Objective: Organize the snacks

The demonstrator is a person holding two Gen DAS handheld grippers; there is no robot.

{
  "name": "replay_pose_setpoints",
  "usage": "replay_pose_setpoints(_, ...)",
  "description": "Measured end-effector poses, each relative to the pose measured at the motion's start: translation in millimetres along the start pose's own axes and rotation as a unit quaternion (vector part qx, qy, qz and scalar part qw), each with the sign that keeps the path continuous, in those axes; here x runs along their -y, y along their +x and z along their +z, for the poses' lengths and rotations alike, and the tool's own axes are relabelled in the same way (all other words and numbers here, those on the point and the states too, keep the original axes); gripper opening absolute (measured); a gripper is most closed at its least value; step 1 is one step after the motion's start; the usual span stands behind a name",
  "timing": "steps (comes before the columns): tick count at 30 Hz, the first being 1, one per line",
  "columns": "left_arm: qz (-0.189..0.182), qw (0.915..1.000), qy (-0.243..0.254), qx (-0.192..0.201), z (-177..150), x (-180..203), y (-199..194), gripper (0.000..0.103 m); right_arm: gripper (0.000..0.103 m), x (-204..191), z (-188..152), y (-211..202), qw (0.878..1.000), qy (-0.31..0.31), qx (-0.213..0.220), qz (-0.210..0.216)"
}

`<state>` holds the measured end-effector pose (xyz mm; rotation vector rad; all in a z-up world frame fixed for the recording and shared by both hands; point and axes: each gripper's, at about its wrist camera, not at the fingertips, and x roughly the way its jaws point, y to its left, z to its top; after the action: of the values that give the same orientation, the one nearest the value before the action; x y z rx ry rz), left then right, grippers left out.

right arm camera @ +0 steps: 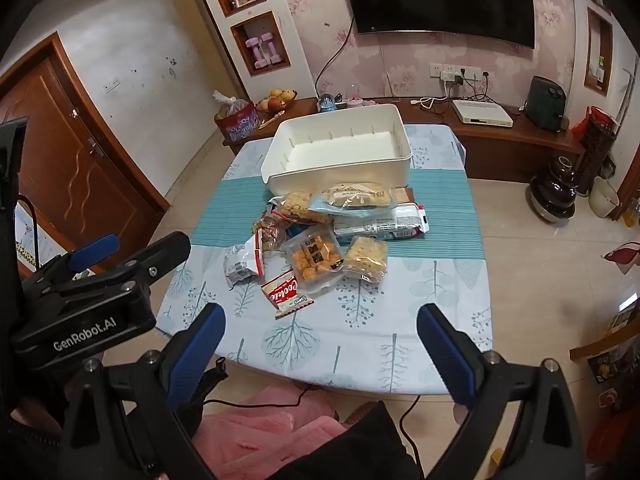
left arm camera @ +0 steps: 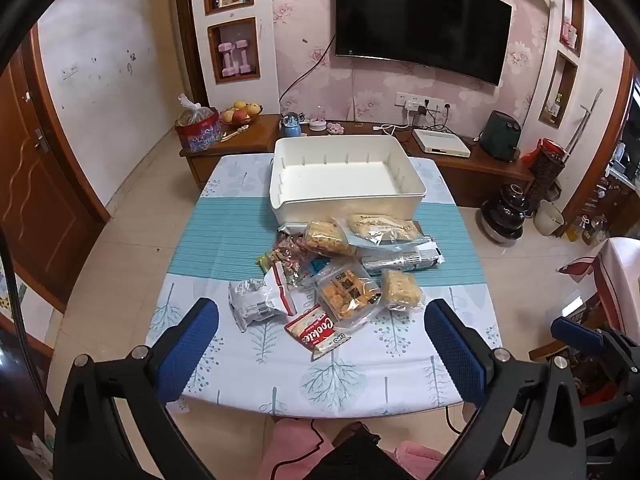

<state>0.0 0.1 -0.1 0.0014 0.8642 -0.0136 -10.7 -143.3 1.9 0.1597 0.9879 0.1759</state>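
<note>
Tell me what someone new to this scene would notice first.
Probably the snack pile heaped mid-table, with a red cookie pack nearest the camera. Behind it sits an empty white bin at the table's far side. Both the left gripper and the right gripper are open at the near edge, holding nothing.

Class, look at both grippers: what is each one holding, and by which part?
Nothing. The left gripper and the right gripper are both open and empty, short of the snack packets.

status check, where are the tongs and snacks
Left tongs and right tongs open, empty, short of the table. Snack pile loose before empty white bin. Nothing in the way.
</note>
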Motion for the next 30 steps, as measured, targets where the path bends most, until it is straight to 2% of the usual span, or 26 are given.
replay_pose_setpoints(30, -0.003, 1.0000, -0.002, -0.003, 1.5, 3.8, -0.3, 0.102, 0.097, -0.8, 2.9, 3.0, 1.000, 0.002, -0.001, -0.001)
